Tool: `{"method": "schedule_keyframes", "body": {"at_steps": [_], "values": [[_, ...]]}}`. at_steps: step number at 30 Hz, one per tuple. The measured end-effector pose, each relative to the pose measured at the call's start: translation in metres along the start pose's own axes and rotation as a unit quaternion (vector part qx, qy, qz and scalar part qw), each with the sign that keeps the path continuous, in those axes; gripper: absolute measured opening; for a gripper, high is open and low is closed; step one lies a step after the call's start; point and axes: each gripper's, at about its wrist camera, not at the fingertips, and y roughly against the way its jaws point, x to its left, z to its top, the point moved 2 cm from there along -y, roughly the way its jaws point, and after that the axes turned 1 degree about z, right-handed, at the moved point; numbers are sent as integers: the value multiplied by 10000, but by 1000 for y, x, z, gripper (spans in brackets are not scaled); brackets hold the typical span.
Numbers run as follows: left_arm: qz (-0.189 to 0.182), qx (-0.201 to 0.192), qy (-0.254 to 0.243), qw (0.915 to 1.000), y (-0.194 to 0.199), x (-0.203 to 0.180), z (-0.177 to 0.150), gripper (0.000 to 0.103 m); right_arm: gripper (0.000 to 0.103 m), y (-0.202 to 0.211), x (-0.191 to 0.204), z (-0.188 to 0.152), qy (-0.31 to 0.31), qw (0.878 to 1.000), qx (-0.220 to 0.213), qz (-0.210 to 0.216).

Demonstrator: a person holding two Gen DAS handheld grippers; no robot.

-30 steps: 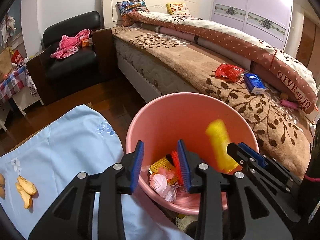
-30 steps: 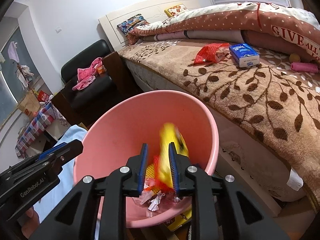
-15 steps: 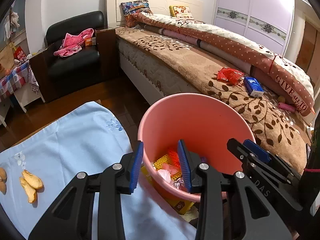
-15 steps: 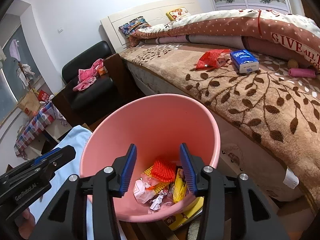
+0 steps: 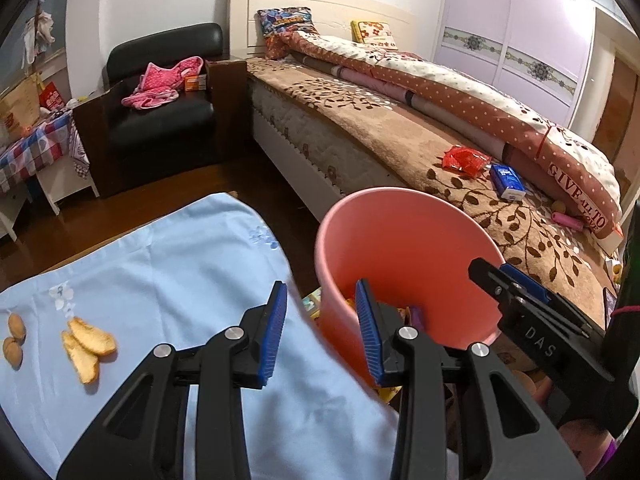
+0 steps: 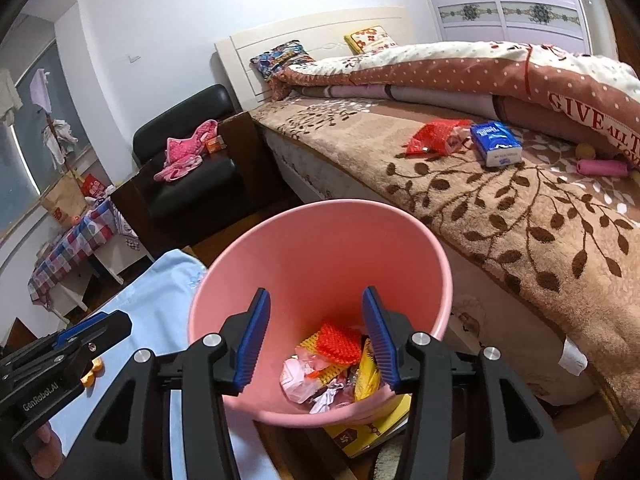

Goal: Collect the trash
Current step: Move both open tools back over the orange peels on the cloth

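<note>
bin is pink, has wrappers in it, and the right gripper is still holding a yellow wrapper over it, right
Not quite. The right gripper holds nothing: its jaws stand apart over the bin with only air between them, as the right wrist view shows. The bin is pink, and the wrappers, a yellow one among them, lie inside it.

Far ahead, a black armchair (image 5: 160, 120) carries pink clothes (image 5: 162, 84); further right, a dotted quilt (image 6: 460, 68) is bunched along the bed (image 6: 500, 220).

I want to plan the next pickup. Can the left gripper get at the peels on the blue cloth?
Probably yes. The left gripper is open and empty, and the peels lie uncovered on the blue cloth, with nothing between them.
</note>
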Motion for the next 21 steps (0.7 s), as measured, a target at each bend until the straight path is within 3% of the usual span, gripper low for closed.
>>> {"method": "schedule_keyframes", "body": {"at_steps": [13,21], "values": [[103,-152,204,9996,39,36,-15,36,48,18,45,-15,393,9987,5,327],[267,-198,456,9984,55,65,-27,36,48,31,75,-27,478,9959,-3,767]]}}
